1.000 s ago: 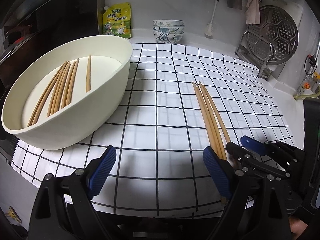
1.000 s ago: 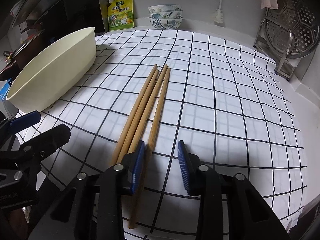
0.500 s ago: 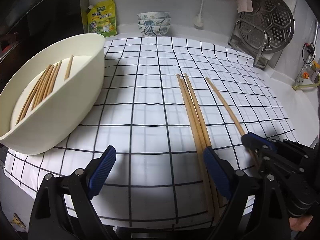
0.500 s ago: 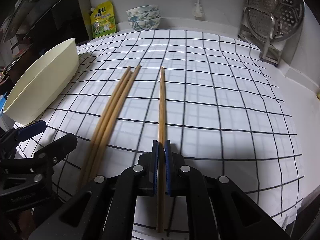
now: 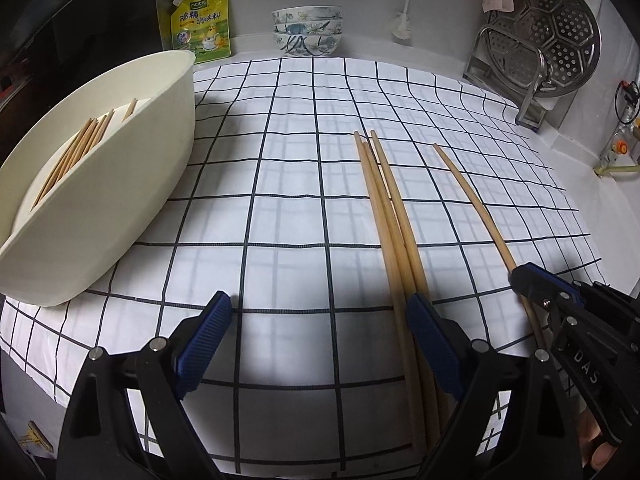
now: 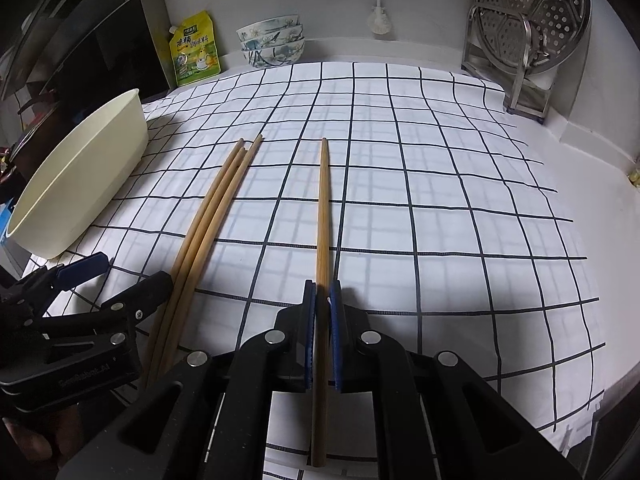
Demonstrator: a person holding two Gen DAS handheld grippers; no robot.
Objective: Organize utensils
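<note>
Grey kitchen corner, white counter (image 5: 592, 216) under a black-checked cloth (image 5: 288, 220), the landmark for all that follows.

At the cloth's left edge: cream tub (image 5: 120, 184), oval, holding a bundle of chopsticks (image 5: 76, 152) laid lengthwise. Behind the cloth's back-left corner: yellow pouch (image 5: 200, 24) leaning on the wall. Behind the cloth's back edge, near its middle: stacked patterned bowls (image 5: 307, 30). Just past the back-right corner: steel rack (image 5: 532, 68) with a perforated steamer plate (image 5: 560, 36) standing upright in it.

Over the cloth's near edge, left of middle: left tool (image 5: 320, 340), jaws wide, nothing between the pads. Right finger (image 5: 432, 344) just over the near ends of three chopsticks (image 5: 392, 216); contact unclear. Those three lying together on the cloth right of middle, touching along most of their length, running from the near edge toward the centre.

Further right, apart from the three: single chopstick (image 6: 323, 216), clamped near its butt by the right tool (image 6: 322, 340), jaws just closed to a narrow slit on it, far tip pointing toward the back of the cloth. Whether the far tip rests on the cloth or clears it: cannot tell.
</note>
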